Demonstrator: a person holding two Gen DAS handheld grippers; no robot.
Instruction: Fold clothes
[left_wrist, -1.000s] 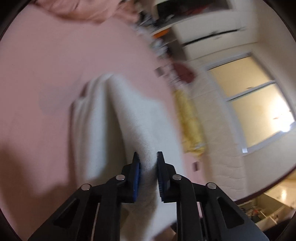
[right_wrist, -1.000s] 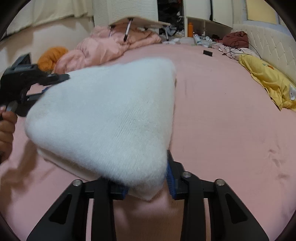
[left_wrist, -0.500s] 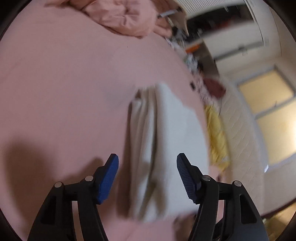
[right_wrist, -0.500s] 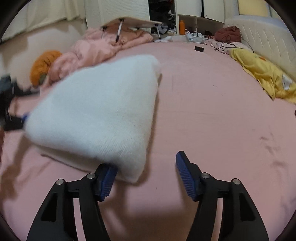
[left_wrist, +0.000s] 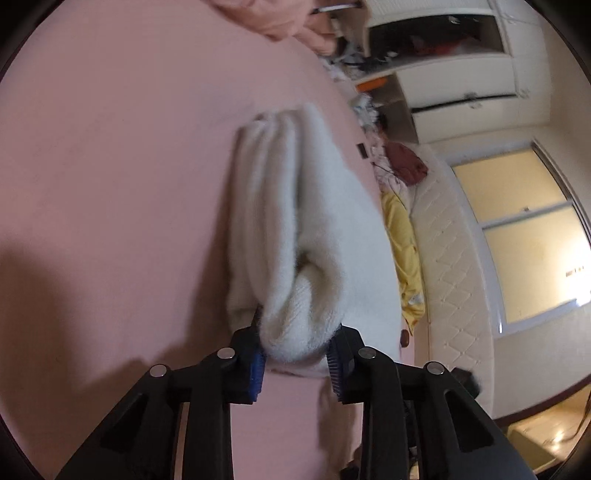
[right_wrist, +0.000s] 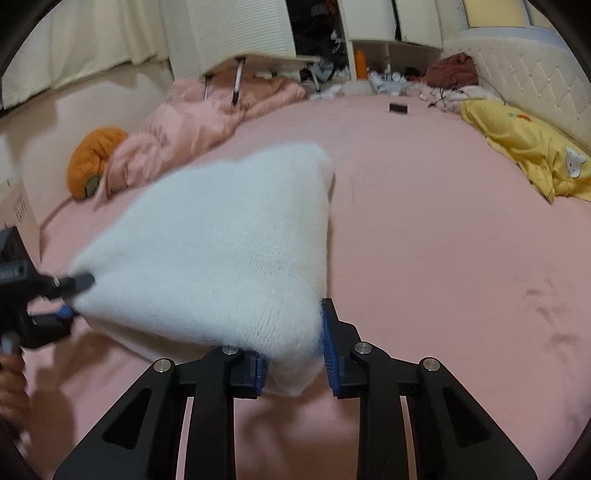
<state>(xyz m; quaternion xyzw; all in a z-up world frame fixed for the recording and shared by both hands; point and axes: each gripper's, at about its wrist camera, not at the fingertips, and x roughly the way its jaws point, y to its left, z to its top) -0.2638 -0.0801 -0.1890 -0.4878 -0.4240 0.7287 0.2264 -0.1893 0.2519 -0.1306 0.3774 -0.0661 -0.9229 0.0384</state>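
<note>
Both tongs, left (left_wrist: 295, 354) and right (right_wrist: 293, 365), are pinching near corners of the fluffy white knitted sweater (right_wrist: 221, 251), folded thick, mid pink bed (right_wrist: 443, 258). Bulky bundle could slip out or unfold, since each grip only catches an edge.

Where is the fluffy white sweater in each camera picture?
Left wrist view: the white sweater runs up the middle, its near end pinched in the left gripper.
Right wrist view: it fills centre-left, its near corner in the right gripper.
Shared landmark: the yellow cloth by the padded headboard.
</note>
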